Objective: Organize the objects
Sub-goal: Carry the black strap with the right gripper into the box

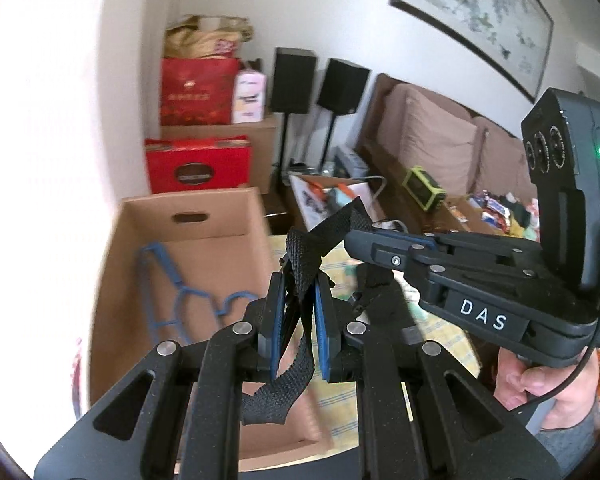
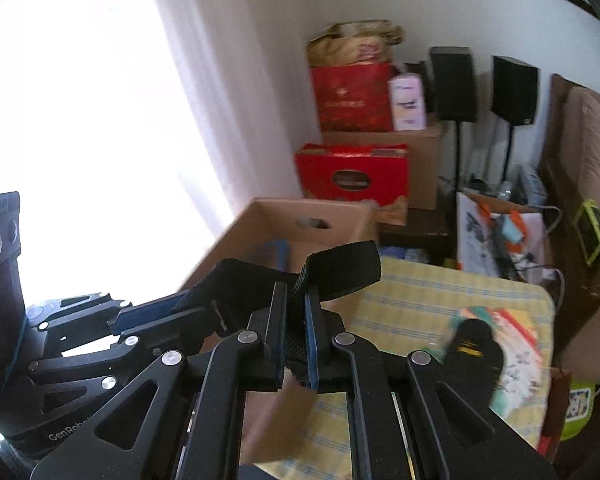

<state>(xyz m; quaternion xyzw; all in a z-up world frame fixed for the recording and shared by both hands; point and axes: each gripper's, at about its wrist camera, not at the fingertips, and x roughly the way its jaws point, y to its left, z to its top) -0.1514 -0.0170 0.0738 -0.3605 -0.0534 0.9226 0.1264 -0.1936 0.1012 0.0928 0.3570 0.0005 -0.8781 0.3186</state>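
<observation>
A black webbing strap (image 1: 300, 252) is stretched in the air between my two grippers. In the left wrist view my left gripper (image 1: 300, 280) is shut on it, blue pads pressing both sides and a loose end drooping below. My right gripper (image 1: 350, 236) reaches in from the right, shut on the same strap. In the right wrist view the right gripper (image 2: 295, 292) pinches the strap (image 2: 340, 268), and the left gripper (image 2: 180, 300) holds its other end. Below and ahead stands an open cardboard box (image 1: 188, 240) (image 2: 300, 216) with a blue hanger (image 1: 172, 280) inside.
A table with a yellow checked cloth (image 2: 440, 292) carries a black item with a yellow label (image 2: 476, 344) on papers. Red gift boxes (image 2: 352, 176), two black speakers (image 2: 456, 84) on stands, a white bag (image 2: 496, 236) and a cushioned sofa (image 1: 440, 136) stand behind.
</observation>
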